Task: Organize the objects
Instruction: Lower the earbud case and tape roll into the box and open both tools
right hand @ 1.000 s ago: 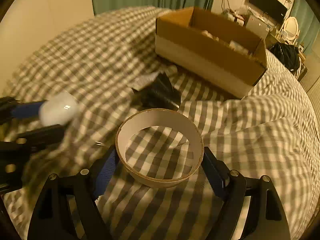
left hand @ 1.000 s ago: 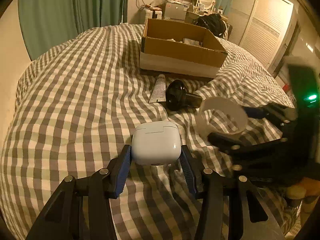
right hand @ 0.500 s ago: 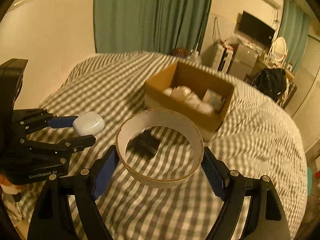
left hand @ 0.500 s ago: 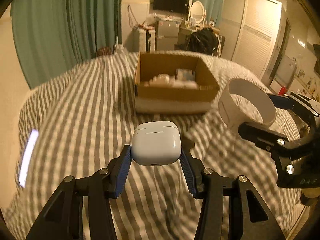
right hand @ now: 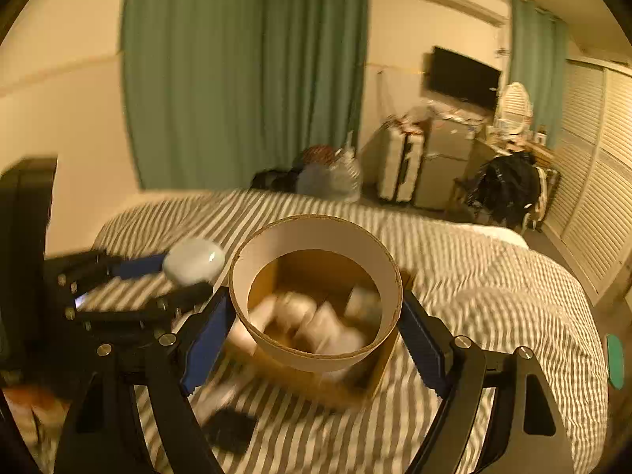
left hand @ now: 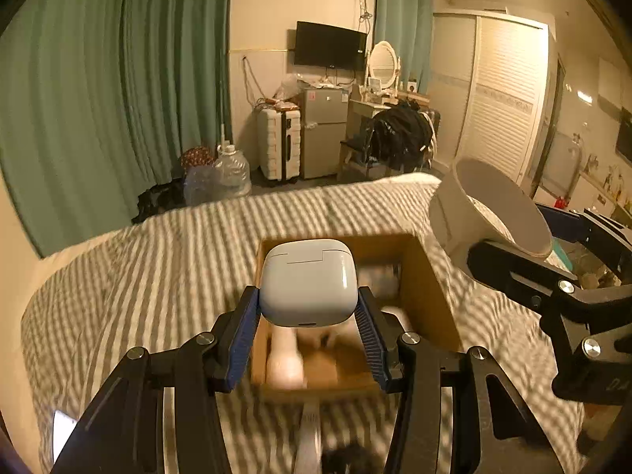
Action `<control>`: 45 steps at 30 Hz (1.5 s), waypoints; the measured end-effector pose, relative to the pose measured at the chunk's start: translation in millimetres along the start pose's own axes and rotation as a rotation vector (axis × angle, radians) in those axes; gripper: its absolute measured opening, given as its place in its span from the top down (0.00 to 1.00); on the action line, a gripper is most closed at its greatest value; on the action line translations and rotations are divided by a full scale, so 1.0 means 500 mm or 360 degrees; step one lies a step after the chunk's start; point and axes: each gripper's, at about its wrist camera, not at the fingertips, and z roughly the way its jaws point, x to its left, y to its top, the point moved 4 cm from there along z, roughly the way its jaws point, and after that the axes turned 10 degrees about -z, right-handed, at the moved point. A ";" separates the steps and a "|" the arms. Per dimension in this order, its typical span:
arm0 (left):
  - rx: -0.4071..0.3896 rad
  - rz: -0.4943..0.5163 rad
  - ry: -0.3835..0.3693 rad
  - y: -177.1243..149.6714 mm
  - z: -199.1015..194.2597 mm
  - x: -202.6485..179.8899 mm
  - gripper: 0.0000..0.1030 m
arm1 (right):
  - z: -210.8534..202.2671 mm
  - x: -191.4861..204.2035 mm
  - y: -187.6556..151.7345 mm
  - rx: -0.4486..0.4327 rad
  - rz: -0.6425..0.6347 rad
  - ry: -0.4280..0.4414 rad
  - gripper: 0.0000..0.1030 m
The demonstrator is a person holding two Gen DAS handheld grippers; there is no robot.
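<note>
My left gripper [left hand: 309, 330] is shut on a white earbuds case [left hand: 309, 285] and holds it in the air over the open cardboard box [left hand: 430, 288] on the bed. My right gripper [right hand: 316, 326] is shut on a white tape ring [right hand: 316, 260], also raised above the box [right hand: 379, 367]. The tape ring [left hand: 486, 213] and right gripper show at the right of the left wrist view. The earbuds case [right hand: 193, 260] shows at the left of the right wrist view. The box holds several pale items, blurred.
The bed has a checked cover [left hand: 158, 276]. A white tube [left hand: 310, 430] and a dark object [right hand: 229, 430] lie on it in front of the box. A phone [left hand: 63, 430] lies at the bed's left. Green curtains [left hand: 98, 98], suitcase, fridge and wardrobe stand beyond.
Both grippers have risen from the bed and moved forward over the box, each still holding its object. The view has tilted up to show the room.
</note>
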 end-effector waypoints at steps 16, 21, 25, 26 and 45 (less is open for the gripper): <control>0.0241 0.0103 -0.0006 -0.029 0.282 0.024 0.52 | 0.270 -0.112 -0.017 0.0110 0.0242 -0.0050 0.21; 0.0291 0.0104 -0.0037 -0.059 0.307 0.028 0.52 | 0.290 -0.118 -0.059 0.0171 0.0249 -0.0056 0.21; 0.0312 0.0124 -0.0050 -0.070 0.310 0.021 0.52 | 0.293 -0.116 -0.067 0.0142 0.0257 -0.0009 0.20; 0.0311 0.0128 -0.0042 -0.073 0.309 0.019 0.52 | 0.296 -0.114 -0.072 0.0138 0.0259 -0.0001 0.20; 0.0002 -0.0023 0.0020 -0.021 0.036 0.050 0.12 | 0.078 -0.106 -0.043 -0.0121 0.0408 -0.0042 0.09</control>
